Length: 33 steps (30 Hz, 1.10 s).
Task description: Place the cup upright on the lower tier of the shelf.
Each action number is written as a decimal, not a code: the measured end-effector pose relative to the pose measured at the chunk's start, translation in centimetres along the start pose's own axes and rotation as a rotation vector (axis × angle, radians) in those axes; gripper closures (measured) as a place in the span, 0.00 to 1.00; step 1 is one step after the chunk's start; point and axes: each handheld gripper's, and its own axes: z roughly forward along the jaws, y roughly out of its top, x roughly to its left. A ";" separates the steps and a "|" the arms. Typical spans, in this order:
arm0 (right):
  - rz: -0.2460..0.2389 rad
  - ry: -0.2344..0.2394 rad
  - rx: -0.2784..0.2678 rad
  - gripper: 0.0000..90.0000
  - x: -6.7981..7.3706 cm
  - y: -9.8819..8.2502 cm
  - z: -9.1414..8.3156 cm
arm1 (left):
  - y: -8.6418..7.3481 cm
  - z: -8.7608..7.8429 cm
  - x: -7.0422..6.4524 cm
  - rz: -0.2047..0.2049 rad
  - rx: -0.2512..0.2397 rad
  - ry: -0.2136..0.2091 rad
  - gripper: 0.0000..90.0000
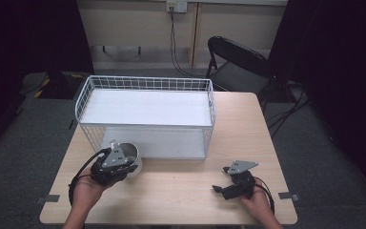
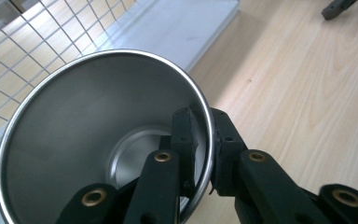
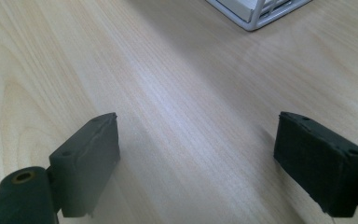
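Here the left gripper (image 2: 204, 154) is pinching the steel cup (image 2: 74, 140) by its rim, just beside the wire basket (image 1: 145, 86); the right gripper (image 3: 198, 161) is gaping, unladen, over bare table (image 1: 186, 191)

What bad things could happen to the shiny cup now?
1. The left gripper pinches only the thin rim of the metal cup, one jaw inside and one outside. The smooth wall might slip and the cup could drop onto the table.
2. The cup sits right beside the white wire rack, so lifting it carelessly could knock it against the wires.
3. The right gripper rests open, apart from the cup, so it probably couldn't catch it.
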 end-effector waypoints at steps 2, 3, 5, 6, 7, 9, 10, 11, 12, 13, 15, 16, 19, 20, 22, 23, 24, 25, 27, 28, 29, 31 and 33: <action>0.000 0.000 0.000 0.15 0.0 0.0 0.0 | 0.1 0.0 0.1 -0.003 -0.004 0.003 0.92; 0.000 0.000 0.000 0.15 0.0 0.0 0.0 | 0.1 0.0 0.1 -0.003 -0.003 0.011 0.92; 0.000 0.000 0.000 0.15 0.0 0.0 0.0 | 0.2 0.1 0.2 -0.007 -0.005 0.017 0.92; 0.000 0.000 0.000 0.15 0.0 0.0 0.0 | 0.2 0.1 0.2 -0.007 -0.005 0.017 0.92; 0.000 0.001 0.000 0.15 0.0 0.0 0.0 | 0.2 0.1 0.4 -0.016 -0.006 0.027 0.92; 0.000 0.001 0.000 0.15 0.0 0.0 0.0 | 0.2 0.1 0.5 -0.019 -0.008 0.029 0.92; 0.000 0.001 0.000 0.15 0.0 0.0 0.0 | 0.2 0.1 0.6 -0.023 -0.006 0.035 0.92; 0.000 0.001 0.000 0.15 0.0 0.0 0.0 | 0.3 0.1 0.7 -0.025 -0.003 0.036 0.92; 0.000 0.001 0.000 0.15 0.0 0.0 0.0 | 0.3 0.1 0.7 -0.025 -0.003 0.036 0.92; 0.000 0.001 0.000 0.15 0.0 0.0 0.0 | 0.4 0.2 0.8 -0.027 -0.006 0.042 0.92; 0.000 0.001 0.000 0.15 0.0 0.0 0.0 | 0.5 0.2 1.0 -0.030 -0.008 0.046 0.92; 0.000 0.001 0.000 0.15 0.0 0.0 0.0 | 0.5 0.2 1.0 -0.030 -0.008 0.046 0.92; -0.001 0.001 0.000 0.15 0.0 0.0 0.0 | 0.7 0.3 1.1 -0.026 -0.013 0.053 0.92; -0.001 0.001 0.000 0.15 0.0 0.0 0.0 | 0.9 0.5 1.3 -0.023 -0.012 0.056 0.92; -0.001 0.001 0.000 0.15 0.0 0.0 0.0 | 0.9 0.5 1.4 -0.025 -0.015 0.060 0.92; -0.001 0.001 0.000 0.15 0.0 0.0 0.0 | 1.1 0.6 1.6 -0.033 -0.019 0.058 0.92; -0.001 0.001 0.000 0.15 0.0 0.0 0.0 | 1.1 0.6 1.6 -0.033 -0.019 0.058 0.92; 0.000 0.000 0.000 0.15 0.0 0.0 0.0 | 1.2 0.7 1.7 -0.033 -0.019 0.061 0.92; 0.000 0.001 0.001 0.15 0.0 0.0 0.0 | 1.4 0.7 1.9 -0.033 -0.022 0.067 0.92; 0.000 0.001 0.000 0.15 0.0 0.0 0.0 | 1.4 0.7 1.9 -0.036 -0.021 0.067 0.92; 0.000 0.001 0.000 0.15 0.0 0.0 0.0 | 1.7 0.8 2.0 -0.029 -0.016 0.072 0.92; -0.001 0.001 0.000 0.15 0.0 0.0 0.0 | 1.7 0.8 2.0 -0.031 -0.022 0.077 0.92; 0.000 0.001 0.000 0.15 0.0 0.0 0.0 | 1.8 0.9 2.2 -0.037 -0.023 0.081 0.92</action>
